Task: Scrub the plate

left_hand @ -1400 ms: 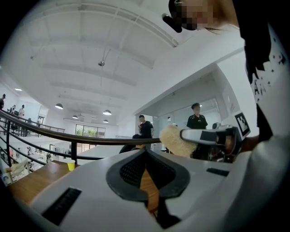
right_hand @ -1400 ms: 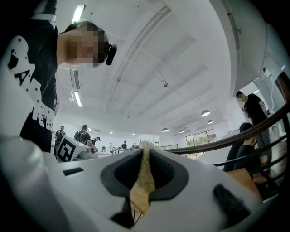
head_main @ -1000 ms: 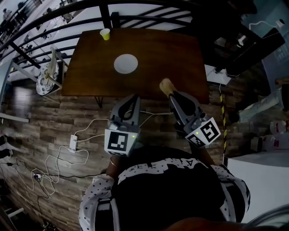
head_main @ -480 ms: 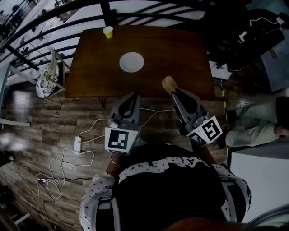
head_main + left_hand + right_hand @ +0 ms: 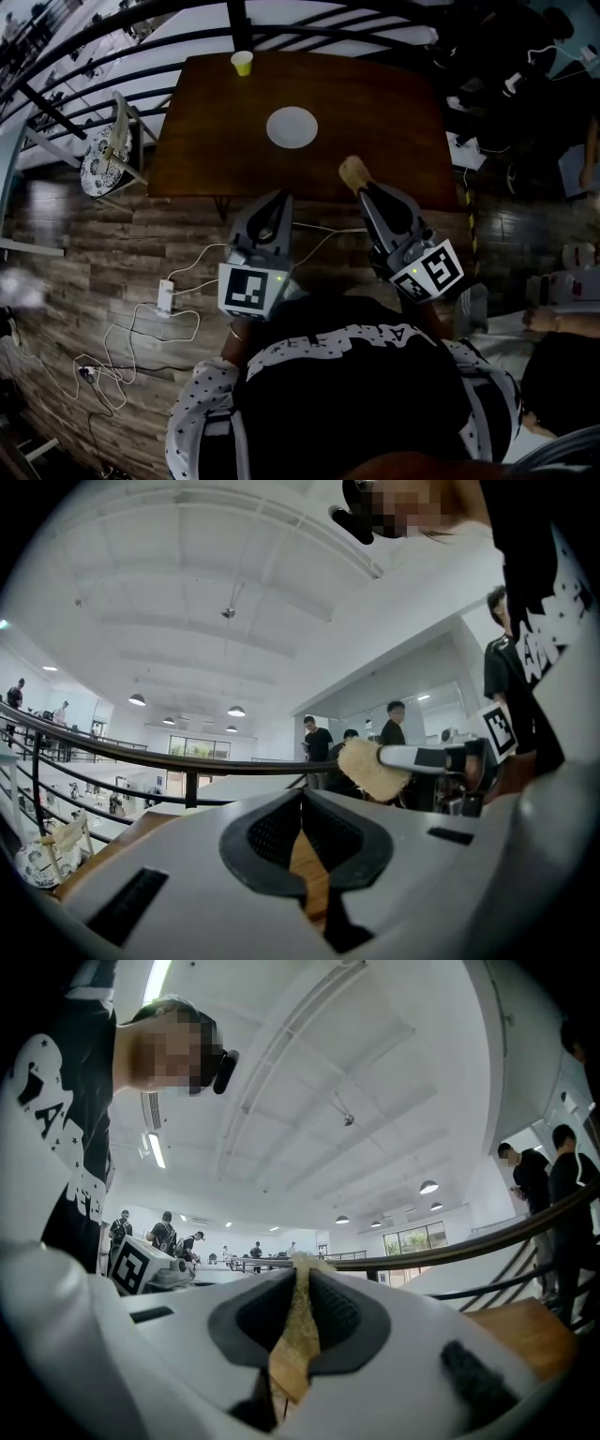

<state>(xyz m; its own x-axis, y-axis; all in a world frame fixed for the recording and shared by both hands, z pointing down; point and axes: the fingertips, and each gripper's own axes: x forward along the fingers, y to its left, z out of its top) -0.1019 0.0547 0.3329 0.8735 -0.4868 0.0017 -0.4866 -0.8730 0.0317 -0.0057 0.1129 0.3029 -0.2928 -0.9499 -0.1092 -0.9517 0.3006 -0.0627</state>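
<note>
Well, the scrubbing proper has not begun, as I judge it: the plate (image 5: 292, 127) lies bare and alone near the middle of the table (image 5: 375, 103), well apart from both my tongs. A yellow cup (image 5: 242, 63) stands at the far left edge, clear of the work.

My right gripper (image 5: 363, 189) has its jaws clamped on a tan sponge (image 5: 352, 172), which sticks out past the tips over the near edge of the table. The right gripper view shows the sponge pinched flat between the pads. My left gripper (image 5: 273, 208) has its jaws together with nothing between them. The left gripper view shows only the wood of the table through the slot behind the tips.

I hold both tongs close to my chest. They point away from me toward the table, the left one over the floor just short of the near edge, the right one beside it and tilted slightly to the left.

To do this well, I would carry the sponge forward and a little left until its face sits flat on the plate, then press lightly and work in circles. The plate looks loose on smooth wood and may slide. I would part the left jaws and steady its near rim first.
</note>
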